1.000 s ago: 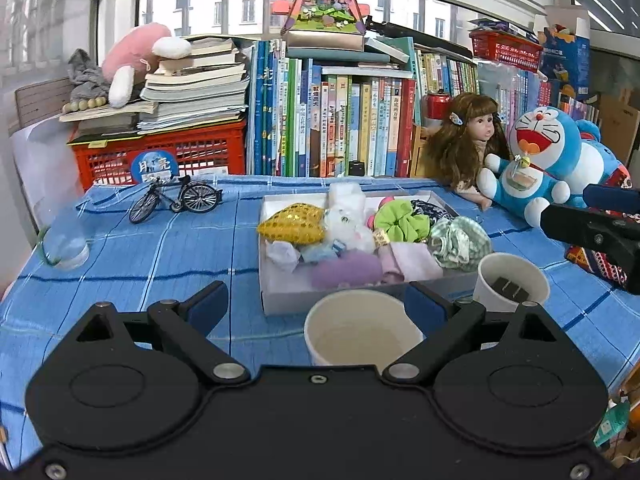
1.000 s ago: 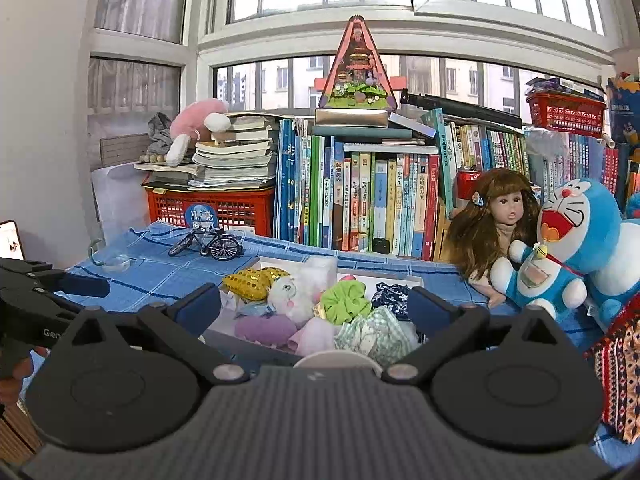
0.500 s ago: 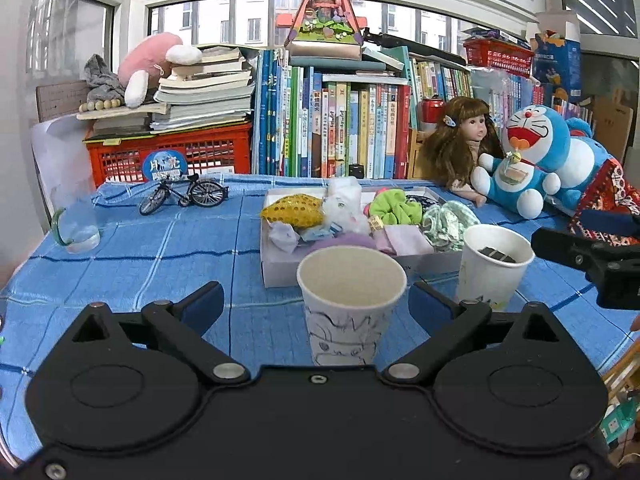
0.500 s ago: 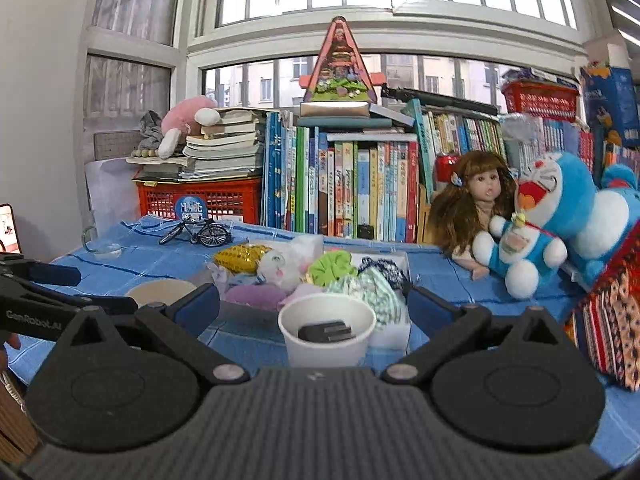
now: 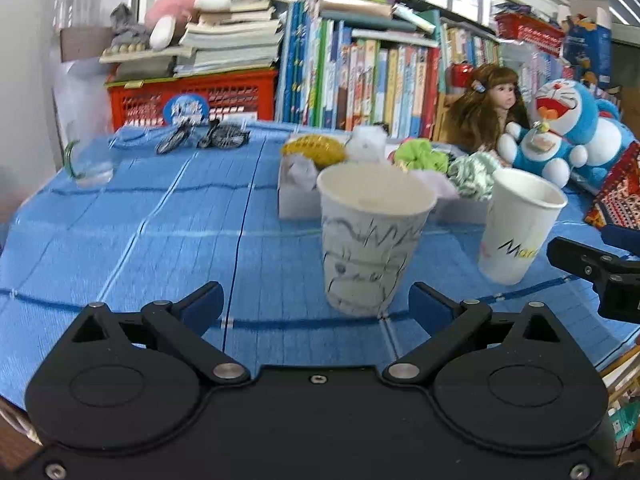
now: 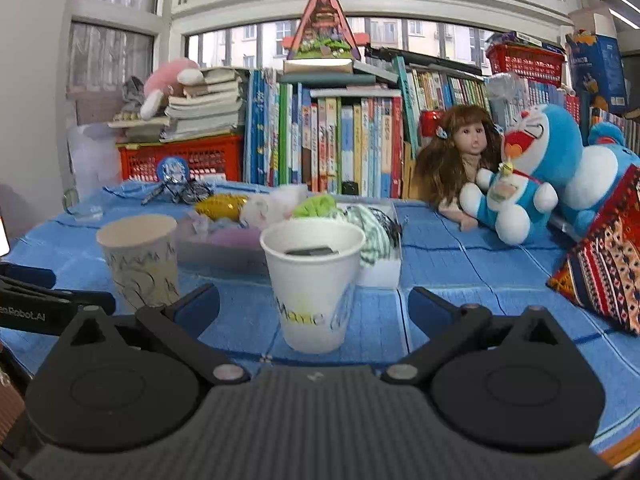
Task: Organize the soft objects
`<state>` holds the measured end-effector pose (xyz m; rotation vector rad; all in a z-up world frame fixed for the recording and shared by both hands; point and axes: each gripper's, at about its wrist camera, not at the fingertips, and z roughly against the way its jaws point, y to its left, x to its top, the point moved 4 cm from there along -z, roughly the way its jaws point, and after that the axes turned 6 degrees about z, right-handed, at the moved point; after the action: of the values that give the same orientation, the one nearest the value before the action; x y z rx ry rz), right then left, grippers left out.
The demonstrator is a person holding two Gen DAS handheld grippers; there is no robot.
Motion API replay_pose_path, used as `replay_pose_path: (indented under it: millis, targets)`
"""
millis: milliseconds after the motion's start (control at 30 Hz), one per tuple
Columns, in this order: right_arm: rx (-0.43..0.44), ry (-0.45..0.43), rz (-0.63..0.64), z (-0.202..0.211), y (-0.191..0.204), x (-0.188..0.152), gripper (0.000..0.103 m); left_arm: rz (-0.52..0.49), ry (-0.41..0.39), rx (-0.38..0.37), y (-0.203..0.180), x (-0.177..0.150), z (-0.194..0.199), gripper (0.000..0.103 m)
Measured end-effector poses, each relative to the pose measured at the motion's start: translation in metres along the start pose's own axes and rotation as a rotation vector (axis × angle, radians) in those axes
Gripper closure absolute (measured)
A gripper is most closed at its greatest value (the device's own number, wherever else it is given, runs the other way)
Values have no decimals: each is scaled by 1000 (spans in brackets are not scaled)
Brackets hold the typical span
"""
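Hovering over the near edge of the desk [image 5: 120,220] with jaws standing wide and holding nothing: left gripper [image 5: 316,304] facing the scribbled paper cup [image 5: 370,236], right gripper [image 6: 314,306] facing the lettered paper cup [image 6: 314,280]. Sitting just behind both cups, toward the desk's middle: white tray [image 5: 294,200] heaped with soft objects [image 5: 420,156]. Leaning near the far right corner: doll [image 6: 460,160] and blue plush cat [image 6: 528,172].

blue striped cloth [image 5: 160,216]; white cup [image 6: 312,280] with yellow-black lettering; cream cup [image 5: 370,240] with black scribbles; green scrunchie [image 5: 420,158]; gold pouch [image 5: 314,150]; red crate [image 5: 192,96].
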<state>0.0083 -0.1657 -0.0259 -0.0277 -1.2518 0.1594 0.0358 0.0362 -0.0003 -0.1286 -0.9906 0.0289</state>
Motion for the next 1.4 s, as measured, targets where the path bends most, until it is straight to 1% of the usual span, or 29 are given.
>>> replay_pose_path:
  millis: [200, 367, 500, 600, 933, 1400]
  targets:
    - [-31, 41, -13, -10, 1, -18, 0, 5, 13, 44, -1, -15, -13, 4]
    - [-52, 68, -11, -15, 1, -29, 0, 16, 46, 49, -4, -24, -23, 4]
    - [-66, 83, -19, -18, 0, -35, 0, 5, 48, 62, -7, -29, -28, 3]
    - [-64, 94, -27, -20, -1, -38, 0, -10, 41, 72, -9, -31, -29, 2]
    - [-46, 153, -24, -31, 4, -49, 0, -7, 35, 81, -10, -33, -32, 0]
    - [-49, 153, -12, -33, 8, -53, 0, -10, 32, 84, -10, -33, -33, 0]
